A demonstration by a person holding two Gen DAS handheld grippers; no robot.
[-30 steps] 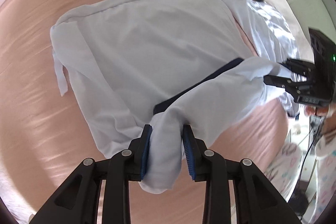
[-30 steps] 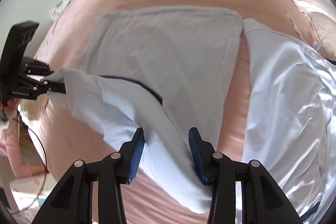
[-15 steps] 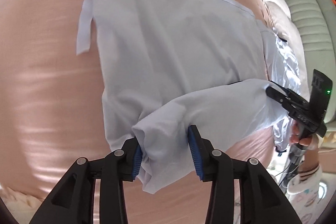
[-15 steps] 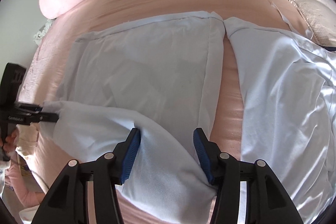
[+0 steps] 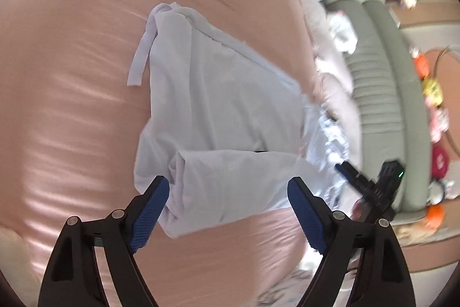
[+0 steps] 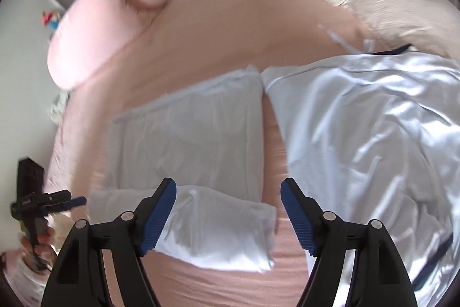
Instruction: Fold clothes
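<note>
The peach-pink bed sheet carries the pale blue folded cloth garment, which lies flat with its near edge turned over on itself. A glossy white satin garment lies just beside it. The left gripper and right gripper have just been opening; both jaws stand wide, pads clear of the fold, gripping nothing.

A bed is covered by a peach-pink sheet lit in soft streaks, a pink pillow is set against a white wall, and a ribbed grey-green headboard is seen beyond.
</note>
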